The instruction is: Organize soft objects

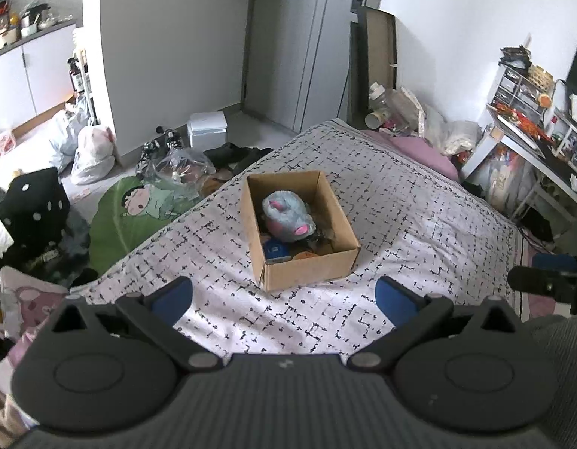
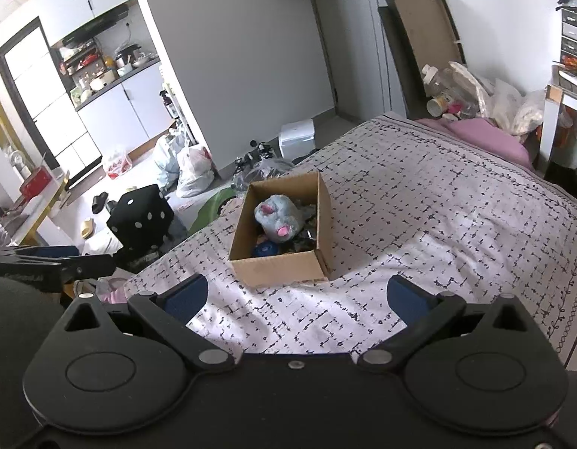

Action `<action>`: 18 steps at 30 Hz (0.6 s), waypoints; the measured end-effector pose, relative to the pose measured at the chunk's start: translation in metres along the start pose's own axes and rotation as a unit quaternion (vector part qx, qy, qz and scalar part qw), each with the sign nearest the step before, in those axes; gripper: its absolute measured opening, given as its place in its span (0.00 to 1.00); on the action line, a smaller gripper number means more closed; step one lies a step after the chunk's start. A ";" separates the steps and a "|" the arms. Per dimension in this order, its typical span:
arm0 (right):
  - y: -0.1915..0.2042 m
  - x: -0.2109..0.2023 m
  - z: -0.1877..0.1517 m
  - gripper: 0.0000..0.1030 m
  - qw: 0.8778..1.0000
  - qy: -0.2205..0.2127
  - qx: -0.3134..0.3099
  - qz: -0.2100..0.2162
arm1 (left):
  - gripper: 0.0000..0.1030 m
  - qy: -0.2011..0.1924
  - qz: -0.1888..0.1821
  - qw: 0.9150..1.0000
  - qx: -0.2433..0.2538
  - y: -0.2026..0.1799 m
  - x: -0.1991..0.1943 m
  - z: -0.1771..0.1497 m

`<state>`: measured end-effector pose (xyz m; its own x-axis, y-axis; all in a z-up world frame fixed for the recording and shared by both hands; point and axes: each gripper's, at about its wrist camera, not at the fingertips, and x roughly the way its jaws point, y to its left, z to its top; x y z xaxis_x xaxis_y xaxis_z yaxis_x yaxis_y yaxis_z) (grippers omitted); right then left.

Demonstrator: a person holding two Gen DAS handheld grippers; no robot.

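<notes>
An open cardboard box (image 1: 307, 267) (image 2: 279, 269) stands on the bed's patterned cover (image 1: 400, 202) (image 2: 438, 202). Inside it lies a grey plush toy with pink ears (image 1: 286, 217) (image 2: 279, 219) on top of a blue item (image 1: 275, 249) (image 2: 264, 250) and other small things. My left gripper (image 1: 284, 295) is open and empty, held above the cover just short of the box. My right gripper (image 2: 298, 295) is open and empty too, also short of the box. The right gripper's tip shows at the right edge of the left wrist view (image 1: 543, 280).
A pink pillow (image 1: 423, 149) (image 2: 490, 134) and bags lie at the bed's far end. On the floor to the left are a green cartoon cushion (image 1: 139, 209), a black dotted dice cushion (image 1: 34, 202) (image 2: 140, 220), plastic bags (image 1: 92, 153) and a white box (image 1: 208, 129).
</notes>
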<state>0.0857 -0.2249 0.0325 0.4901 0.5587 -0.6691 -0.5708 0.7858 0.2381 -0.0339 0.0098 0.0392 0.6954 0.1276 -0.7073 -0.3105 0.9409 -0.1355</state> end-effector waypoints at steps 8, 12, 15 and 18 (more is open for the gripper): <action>0.008 0.005 -0.002 1.00 1.000 0.011 -0.021 -0.006 | 1.00 -0.003 0.006 1.000 -0.013 -0.006 0.007 -0.003; 0.009 0.007 -0.001 1.00 0.999 0.013 -0.024 -0.021 | 1.00 -0.004 0.025 1.000 -0.002 -0.014 0.008 -0.002; 0.008 0.007 -0.003 1.00 0.999 0.016 -0.020 -0.022 | 1.00 -0.005 0.024 1.000 -0.001 -0.014 0.008 -0.002; 0.008 0.006 -0.004 1.00 0.999 0.016 -0.019 -0.022 | 1.00 -0.005 0.021 1.000 -0.005 -0.014 0.008 -0.003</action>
<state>0.0816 -0.2163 0.0276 0.4935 0.5145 -0.7012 -0.5740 0.7984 0.1818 -0.0262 -0.0030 0.0339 0.6884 0.1700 -0.7051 -0.3453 0.9317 -0.1125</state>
